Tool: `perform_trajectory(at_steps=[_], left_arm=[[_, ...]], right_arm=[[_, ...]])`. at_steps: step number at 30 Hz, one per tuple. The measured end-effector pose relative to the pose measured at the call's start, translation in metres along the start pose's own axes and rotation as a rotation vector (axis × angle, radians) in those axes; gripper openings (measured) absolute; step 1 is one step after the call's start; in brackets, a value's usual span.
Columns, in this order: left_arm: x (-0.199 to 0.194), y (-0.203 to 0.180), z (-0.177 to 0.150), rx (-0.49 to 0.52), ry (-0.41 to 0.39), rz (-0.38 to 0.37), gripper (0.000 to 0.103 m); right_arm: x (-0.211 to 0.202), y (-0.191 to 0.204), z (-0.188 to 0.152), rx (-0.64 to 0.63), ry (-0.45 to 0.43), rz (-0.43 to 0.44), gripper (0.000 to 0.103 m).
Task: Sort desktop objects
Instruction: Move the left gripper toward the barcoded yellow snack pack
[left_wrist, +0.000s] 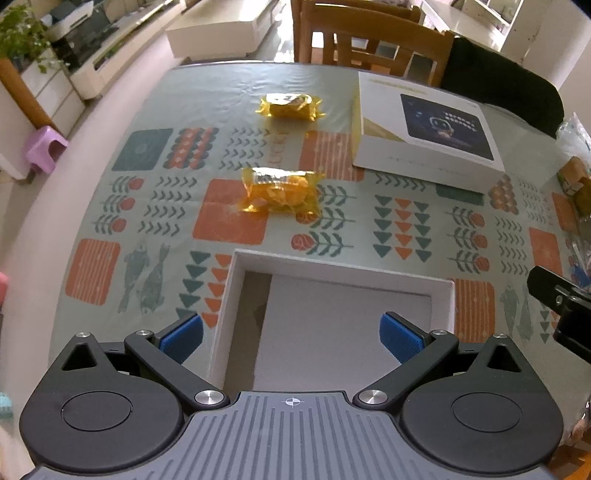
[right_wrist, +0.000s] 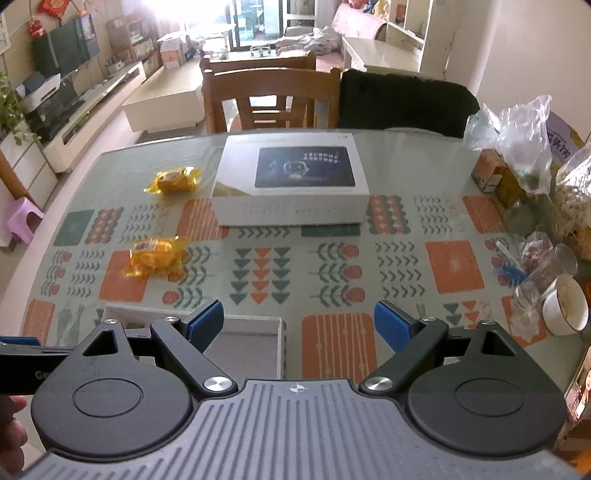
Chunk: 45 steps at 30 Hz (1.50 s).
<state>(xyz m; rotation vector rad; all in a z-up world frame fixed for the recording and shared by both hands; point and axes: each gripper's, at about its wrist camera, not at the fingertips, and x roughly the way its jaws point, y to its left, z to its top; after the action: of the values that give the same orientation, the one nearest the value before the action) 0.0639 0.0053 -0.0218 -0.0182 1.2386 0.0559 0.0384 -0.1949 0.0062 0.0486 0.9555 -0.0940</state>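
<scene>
Both grippers' fingers apart, empty; left gripper (left_wrist: 291, 338) should straddle the nearer yellow crinkly-wrapped snack (left_wrist: 280, 192) squarely for the open white cardboard box (left_wrist: 340, 269)

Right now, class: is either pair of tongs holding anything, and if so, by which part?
Nothing is held. The left tongs and the right tongs are both open, with nothing between their pads.
</scene>
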Motion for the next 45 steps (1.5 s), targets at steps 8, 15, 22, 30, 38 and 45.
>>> perform_trajectory(at_steps=[8,15,22,30,38,45], left_arm=[[0.027,0.022,0.039,0.025,-0.009,-0.019,0.103],[0.068,0.034,0.074,0.034,0.011,-0.015,0.103],[0.103,0.036,0.098,0.033,0.049,-0.043,0.103],[0.136,0.025,0.113,0.045,0.082,-0.07,0.103],[0.17,0.021,0.134,0.084,0.114,-0.025,0.103],[0.191,0.014,0.145,0.123,0.14,-0.003,0.103]], right_arm=[[0.032,0.033,0.023,0.01,0.014,-0.067,0.103],[0.066,0.063,0.043,0.022,0.044,-0.116,0.103],[0.09,0.079,0.058,-0.002,0.049,-0.172,0.103],[0.105,0.087,0.063,-0.033,0.075,-0.198,0.103],[0.121,0.088,0.066,-0.041,0.107,-0.196,0.103],[0.131,0.088,0.07,-0.043,0.12,-0.183,0.103]])
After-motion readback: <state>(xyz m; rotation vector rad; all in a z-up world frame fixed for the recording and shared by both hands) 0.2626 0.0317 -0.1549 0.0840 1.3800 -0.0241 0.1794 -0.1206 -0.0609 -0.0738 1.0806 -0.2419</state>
